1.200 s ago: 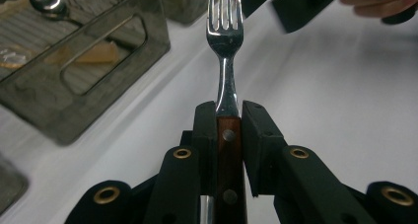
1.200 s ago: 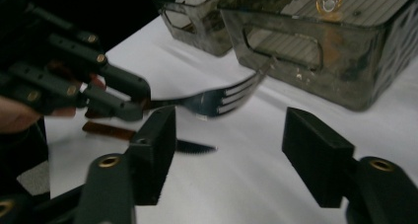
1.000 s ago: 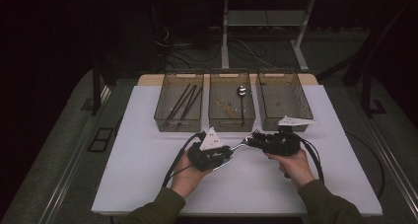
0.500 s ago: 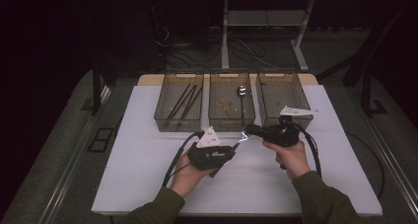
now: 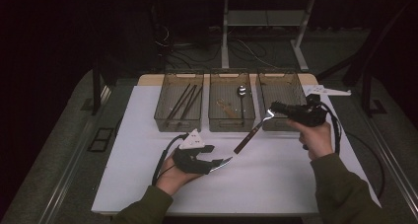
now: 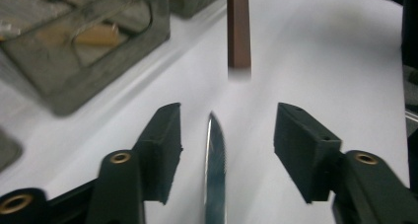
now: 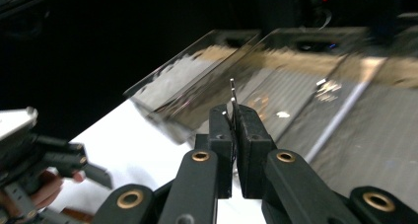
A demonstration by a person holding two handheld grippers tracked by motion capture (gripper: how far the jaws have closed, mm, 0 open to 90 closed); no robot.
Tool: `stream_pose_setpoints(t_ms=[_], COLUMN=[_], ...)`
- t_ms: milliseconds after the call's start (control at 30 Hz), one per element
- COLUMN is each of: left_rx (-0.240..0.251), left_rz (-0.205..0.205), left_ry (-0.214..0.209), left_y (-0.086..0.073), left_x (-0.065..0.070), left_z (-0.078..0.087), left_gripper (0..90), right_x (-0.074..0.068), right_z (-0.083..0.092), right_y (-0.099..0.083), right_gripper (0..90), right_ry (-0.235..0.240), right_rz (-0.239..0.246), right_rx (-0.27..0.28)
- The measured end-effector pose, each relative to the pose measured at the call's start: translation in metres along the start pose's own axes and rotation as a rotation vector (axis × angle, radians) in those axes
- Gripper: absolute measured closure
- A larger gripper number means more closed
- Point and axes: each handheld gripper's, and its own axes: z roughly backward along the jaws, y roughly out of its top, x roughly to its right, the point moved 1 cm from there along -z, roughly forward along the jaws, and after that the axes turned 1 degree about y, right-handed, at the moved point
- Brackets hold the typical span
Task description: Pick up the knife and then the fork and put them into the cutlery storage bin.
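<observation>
Steel fork (image 5: 256, 129) lifted by its tines in the right gripper (image 5: 274, 107)

Right jaws clamp the fork's tines above the white table (image 5: 148, 110), its brown handle slanting down toward the left gripper (image 5: 222, 161). Left jaws have just been opening; a knife (image 6: 215, 169) lies between their pads, untouched, near three mesh bins (image 5: 231, 103).

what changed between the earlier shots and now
The right gripper, shut on the fork at its tine end, has lifted it up and toward the right bin. The left gripper has just been opening; the knife lies between its fingers, untouched. The three bins, spoon and chopsticks stayed put.
</observation>
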Motion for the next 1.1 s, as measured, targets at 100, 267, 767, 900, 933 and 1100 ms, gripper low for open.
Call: stream_pose_setpoints(t_ms=[100, 267, 767, 900, 933, 1100], left_rx=[-0.010, -0.012, -0.040, -0.042, -0.044, -0.053], left_rz=[0.018, 0.023, 0.040, 0.033, 0.033, 0.030], left_ry=[0.010, 0.027, 0.040, 0.036, 0.033, 0.022], left_y=[-0.009, -0.020, -0.043, -0.043, -0.043, -0.043], left_x=[-0.004, -0.011, -0.021, -0.020, -0.020, -0.020], left_z=[0.005, 0.015, 0.032, 0.031, 0.031, 0.030], left_gripper=[34.9, 27.4, 4.0, 1.7, 1.6, 1.7], right_x=[0.009, 0.023, 0.090, 0.102, 0.104, 0.115], right_z=[0.014, 0.035, 0.044, 0.026, 0.021, -0.004], right_y=[0.019, 0.052, 0.085, 0.076, 0.073, 0.062], right_gripper=[86.6, 86.6, 86.6, 86.5, 86.5, 86.5], right_ry=[-0.045, -0.131, -0.367, -0.367, -0.366, -0.342], right_rz=[0.017, 0.050, 0.036, 0.012, 0.008, -0.009], right_rx=[0.022, 0.047, 0.029, -0.033, -0.049, -0.176])
